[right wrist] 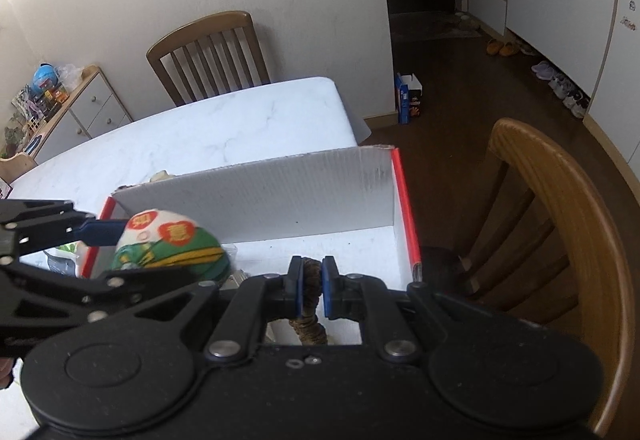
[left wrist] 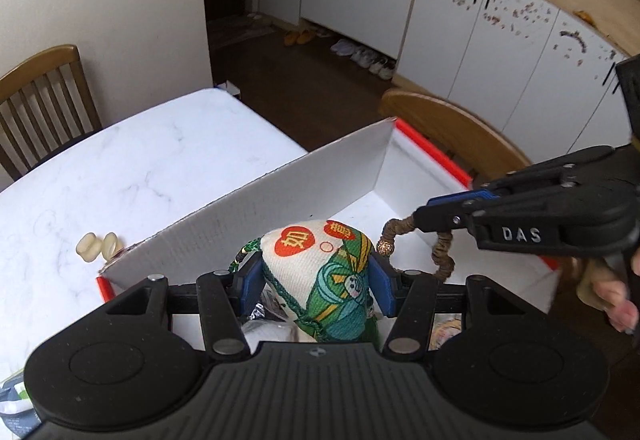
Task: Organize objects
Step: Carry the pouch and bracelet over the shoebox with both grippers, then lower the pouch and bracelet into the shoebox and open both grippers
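My left gripper [left wrist: 316,280] is shut on a stuffed cloth pouch [left wrist: 320,264], cream and green with red characters and a green cord, held over the open white cardboard box [left wrist: 280,200] with red edges. The same pouch [right wrist: 172,248] shows at the left of the right wrist view. My right gripper [right wrist: 312,284] is shut on a brown beaded bracelet [right wrist: 310,276], which hangs from it above the box floor. From the left wrist view the right gripper [left wrist: 424,218] reaches in from the right with the bracelet [left wrist: 440,252] dangling in a loop.
The box rests on a white marble table [left wrist: 120,168]. Two pale small pieces [left wrist: 96,246] lie on the table left of the box. Wooden chairs [right wrist: 560,224] stand at the right and far side [right wrist: 208,52]. Other items lie in the box under the pouch.
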